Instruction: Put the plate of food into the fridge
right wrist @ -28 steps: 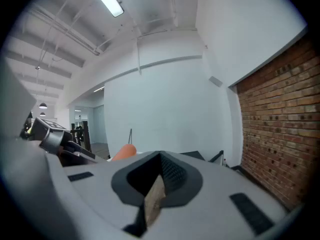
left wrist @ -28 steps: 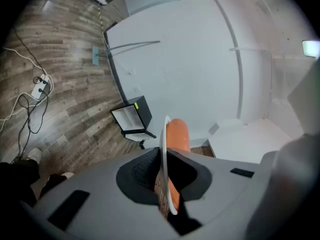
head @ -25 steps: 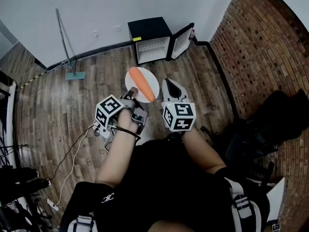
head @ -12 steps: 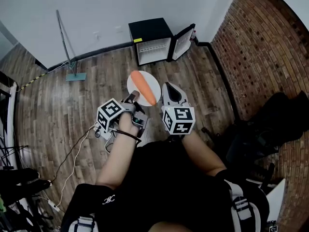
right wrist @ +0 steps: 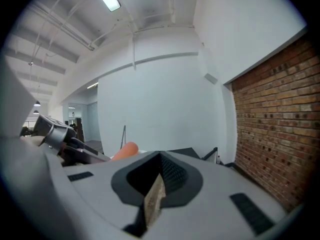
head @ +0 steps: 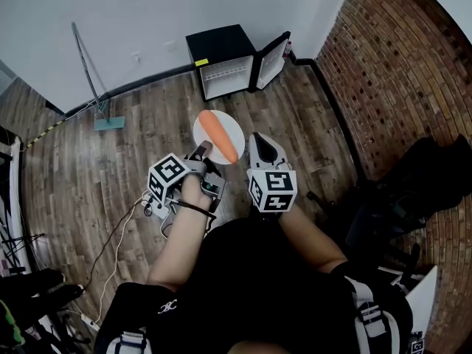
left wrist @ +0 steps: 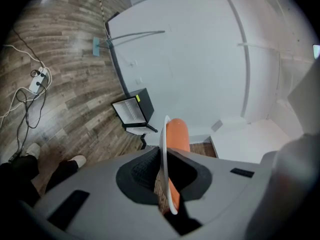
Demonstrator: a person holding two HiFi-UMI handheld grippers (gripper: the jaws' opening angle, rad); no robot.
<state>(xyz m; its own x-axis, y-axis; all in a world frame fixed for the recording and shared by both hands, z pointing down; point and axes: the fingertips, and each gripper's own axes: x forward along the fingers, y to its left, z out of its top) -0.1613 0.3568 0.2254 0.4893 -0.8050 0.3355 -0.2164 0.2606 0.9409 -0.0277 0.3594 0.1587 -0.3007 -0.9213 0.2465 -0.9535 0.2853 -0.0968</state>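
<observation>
A white plate (head: 218, 129) with a large orange carrot (head: 220, 136) on it is held level above the wooden floor. My left gripper (head: 200, 152) is shut on the plate's near rim. In the left gripper view the plate (left wrist: 163, 154) shows edge-on between the pads, with the carrot (left wrist: 177, 134) beyond. My right gripper (head: 260, 139) hovers just right of the plate, shut and holding nothing; its jaws (right wrist: 159, 180) leave only a sliver. The small black fridge (head: 221, 61) stands against the far wall with its door (head: 271, 60) swung open to the right and white shelves showing.
A long-handled mop (head: 94, 94) leans on the white wall left of the fridge. Cables and a power strip (head: 116, 249) lie on the floor to my left. A brick wall (head: 398, 72) runs along the right, with black bags (head: 413, 190) at its foot.
The plate stays in the left gripper's hold. The view has shifted a little: the fridge and mop sit slightly further left and higher in the picture.
</observation>
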